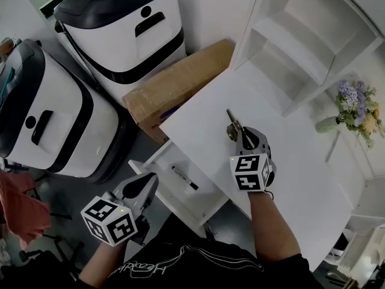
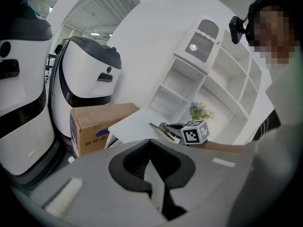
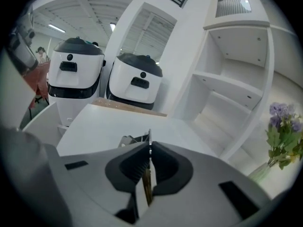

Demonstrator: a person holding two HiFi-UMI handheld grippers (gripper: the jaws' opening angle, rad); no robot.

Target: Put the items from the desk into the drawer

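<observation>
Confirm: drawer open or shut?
Open. The drawer is pulled out past the desk edge, and a black pen lies inside it.

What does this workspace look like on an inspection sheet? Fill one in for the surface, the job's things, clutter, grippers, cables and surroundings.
Surface: white desk.
Job's things: thin flat item over the desk, in the right gripper; dark pen lying in the open drawer.
Clutter: vase of flowers on the desk's right side.
Grippers: right gripper shut on the thin flat item; left gripper shut, empty, beside the drawer.
Cables: nothing seen.
Surroundings: white shelf unit behind the desk; cardboard box and two white machines with black tops at left.
</observation>
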